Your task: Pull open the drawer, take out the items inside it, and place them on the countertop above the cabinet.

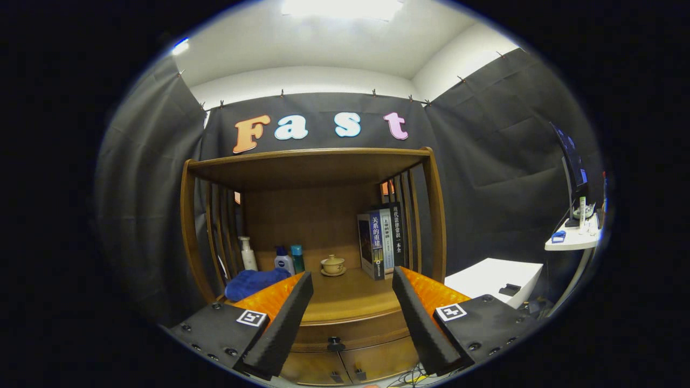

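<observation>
Gripper [353, 283]: fingers spread wide, nothing between them, held off from the cabinet [188, 226] and aimed at its front. No contact with anything.

Drawer [350, 334]: sits just under the countertop [345, 299], between and below the fingertips. Front looks flush with the cabinet face, so I judge it closed. Small dark knob [335, 343] at its centre, roughly midway between the two fingers and lower down. Contents hidden behind the closed front; cannot tell what is inside.

Below the drawer: two cabinet doors [345, 366] with small handles, also closed as far as I can see.

Countertop, under the wooden shelf top: blue cloth [253, 283] bunched by the left finger's tip; white pump bottle [248, 254] at the slats behind it; a blue-capped bottle [283, 260] and a teal one [297, 257] side by side; a lidded tea cup on a saucer [333, 265] near the middle; a few books [380, 240] standing upright against the right-hand slats. The front middle of the countertop, between the fingertips, is bare wood, a likely landing spot.

Off to the right: a white box [496, 280] and a small white table with a monitor [571, 237].

Progress, by my reading: nothing done yet. Left to do: close on the knob, pull the drawer out, lift out each item, set it on the countertop.
</observation>
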Motion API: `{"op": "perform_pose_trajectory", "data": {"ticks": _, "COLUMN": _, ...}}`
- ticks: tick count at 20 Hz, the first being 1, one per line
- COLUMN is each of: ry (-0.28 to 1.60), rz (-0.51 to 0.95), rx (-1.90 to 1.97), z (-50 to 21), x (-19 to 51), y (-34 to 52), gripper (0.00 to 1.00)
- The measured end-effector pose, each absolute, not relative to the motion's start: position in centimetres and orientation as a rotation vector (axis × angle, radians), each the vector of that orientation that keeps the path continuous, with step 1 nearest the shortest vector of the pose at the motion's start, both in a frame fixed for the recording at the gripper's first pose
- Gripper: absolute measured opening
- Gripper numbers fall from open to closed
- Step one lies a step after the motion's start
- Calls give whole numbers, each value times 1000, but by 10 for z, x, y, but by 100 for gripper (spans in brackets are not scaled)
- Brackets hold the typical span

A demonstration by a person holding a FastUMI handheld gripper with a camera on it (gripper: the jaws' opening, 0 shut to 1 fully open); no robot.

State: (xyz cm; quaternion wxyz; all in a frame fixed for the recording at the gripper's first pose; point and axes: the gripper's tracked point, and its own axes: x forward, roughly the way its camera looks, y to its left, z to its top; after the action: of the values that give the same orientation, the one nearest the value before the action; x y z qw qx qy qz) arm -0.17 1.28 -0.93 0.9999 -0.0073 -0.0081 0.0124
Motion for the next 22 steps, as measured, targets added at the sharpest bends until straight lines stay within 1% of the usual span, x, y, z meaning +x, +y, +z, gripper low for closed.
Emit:
{"op": "perform_pose_trajectory", "data": {"ticks": 5, "ry": -22, "rz": 35, "rx": -21, "z": -9, "x": -1, "y": 15, "gripper": 98}}
{"op": "perform_pose_trajectory", "data": {"ticks": 11, "ry": -53, "rz": 78, "rx": -13, "z": -36, "x": 6, "y": 25, "gripper": 98}}
{"op": "perform_pose_trajectory", "data": {"ticks": 16, "ry": -67, "rz": 108, "rx": -17, "z": -77, "x": 16, "y": 32, "gripper": 98}}
{"op": "perform_pose_trajectory", "data": {"ticks": 22, "ry": 20, "rz": 138, "rx": -5, "z": -144, "x": 30, "y": 40, "gripper": 98}}
